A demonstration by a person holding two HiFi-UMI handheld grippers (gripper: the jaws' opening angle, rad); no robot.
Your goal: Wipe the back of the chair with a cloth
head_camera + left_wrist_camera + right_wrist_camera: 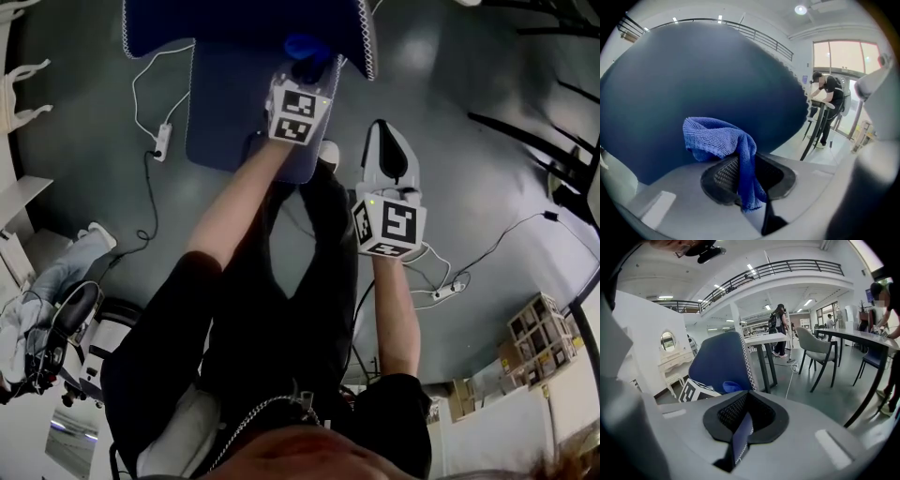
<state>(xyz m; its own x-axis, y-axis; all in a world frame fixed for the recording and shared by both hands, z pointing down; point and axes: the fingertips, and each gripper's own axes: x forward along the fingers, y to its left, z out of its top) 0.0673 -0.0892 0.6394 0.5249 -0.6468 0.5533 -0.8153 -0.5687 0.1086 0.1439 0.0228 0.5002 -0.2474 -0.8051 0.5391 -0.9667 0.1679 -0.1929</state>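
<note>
Chair (244, 23) top cut off; cloth (305, 45) mostly behind left claw (307, 73).

Directly ahead of the left gripper (302, 69), the chair back (693, 79) blocks the path. Free room opens only past its right edge. The right gripper (387, 133) hangs over bare floor (469, 103), just beside the seat (225, 112). Low obstacles include a power strip (161, 141) with cable on the left and a second strip (452, 290) on the right. Black chair legs (525, 131) stand farther right.
</note>
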